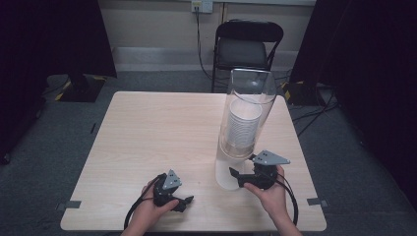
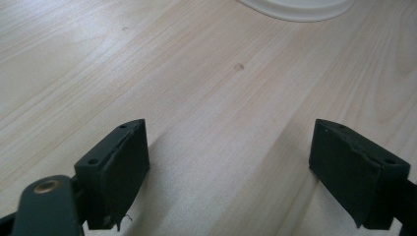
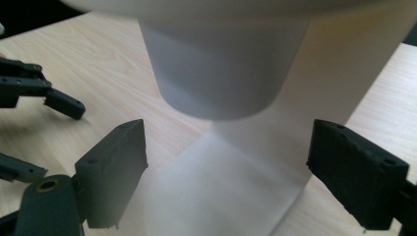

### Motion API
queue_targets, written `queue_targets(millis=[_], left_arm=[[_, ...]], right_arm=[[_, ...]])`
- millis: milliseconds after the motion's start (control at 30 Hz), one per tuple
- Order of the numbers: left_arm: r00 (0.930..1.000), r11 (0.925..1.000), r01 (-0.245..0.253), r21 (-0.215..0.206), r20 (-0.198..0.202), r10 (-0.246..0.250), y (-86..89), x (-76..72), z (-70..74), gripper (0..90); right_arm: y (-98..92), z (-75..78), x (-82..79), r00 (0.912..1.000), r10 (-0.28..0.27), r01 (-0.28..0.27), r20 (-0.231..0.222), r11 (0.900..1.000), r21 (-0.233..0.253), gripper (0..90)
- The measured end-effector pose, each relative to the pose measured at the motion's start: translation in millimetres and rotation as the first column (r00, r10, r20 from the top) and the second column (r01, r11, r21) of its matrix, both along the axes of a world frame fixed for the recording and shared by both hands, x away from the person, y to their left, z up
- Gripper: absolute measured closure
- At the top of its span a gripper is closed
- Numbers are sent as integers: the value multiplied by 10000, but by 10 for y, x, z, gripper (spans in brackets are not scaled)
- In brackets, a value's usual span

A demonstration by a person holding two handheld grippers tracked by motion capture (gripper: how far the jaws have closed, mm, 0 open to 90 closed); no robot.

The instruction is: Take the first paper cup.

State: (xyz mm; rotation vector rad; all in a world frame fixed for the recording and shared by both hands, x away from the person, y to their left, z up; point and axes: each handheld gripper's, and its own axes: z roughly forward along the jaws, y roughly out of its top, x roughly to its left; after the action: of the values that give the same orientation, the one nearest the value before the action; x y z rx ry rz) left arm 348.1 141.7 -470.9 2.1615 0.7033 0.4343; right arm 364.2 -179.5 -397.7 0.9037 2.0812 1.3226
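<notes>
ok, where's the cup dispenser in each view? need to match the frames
High view: the cup dispenser, a clear tube holding stacked white cups, stands right of centre on the table, just ahead of the right gripper.
Left gripper view: its white base sits at the top edge.
Right gripper view: it fills the upper middle, close ahead of the open jaws.
Shared landmark: the pale wood table.

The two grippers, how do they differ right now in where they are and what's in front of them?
The left gripper sits low near the table's front edge, over bare wood; the right gripper is held up at the base of the clear cup dispenser. The left gripper's jaws frame plain tabletop; the right gripper's jaws frame the bottom white cup hanging from the stack. Both are open, gripping nothing, each held in a hand.
</notes>
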Motion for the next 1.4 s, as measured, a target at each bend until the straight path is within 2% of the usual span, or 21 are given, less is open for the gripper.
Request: queue_targets(millis=[300,367,500,600,900,1000,1067,1133,1233,1333,1400], left_arm=[[10000,10000,41,30,28,-41,3,6,1,148],[10000,9999,-22,-107,-2,22,-3,6,-4,148],[10000,10000,49,-8,0,-49,4,13,0,148],[10000,9999,16,130,-34,-15,6,10,9,148],[10000,10000,65,43,-1,-65,6,17,4,148],[10000,10000,88,8,7,-88,7,21,2,148],[9999,9999,100,24,-2,-100,8,21,3,148],[9999,9999,100,25,-4,-100,8,21,3,148],[9999,9999,100,21,-8,-100,8,21,3,148],[10000,10000,96,19,0,-96,7,20,2,148],[10000,10000,92,24,-8,-92,7,20,3,148]], right_arm=[[102,71,58,9996,26,-40,271,9986,521,148],[112,73,65,9995,51,-67,306,9985,537,153],[144,67,87,9996,58,-78,294,9977,669,154],[155,76,99,9988,-15,-25,491,9967,816,156],[179,79,141,9979,-36,-40,651,9934,1150,172],[182,73,145,9973,11,-98,729,9928,1191,225],[187,66,147,9969,68,-164,784,9923,1228,295],[178,54,153,9951,109,-211,985,9945,1026,348],[177,43,155,9948,207,-319,1002,9933,1115,352],[162,-6,159,9900,286,-461,1379,9911,1250,357],[154,-15,160,9897,342,-521,1392,9905,1271,358]])
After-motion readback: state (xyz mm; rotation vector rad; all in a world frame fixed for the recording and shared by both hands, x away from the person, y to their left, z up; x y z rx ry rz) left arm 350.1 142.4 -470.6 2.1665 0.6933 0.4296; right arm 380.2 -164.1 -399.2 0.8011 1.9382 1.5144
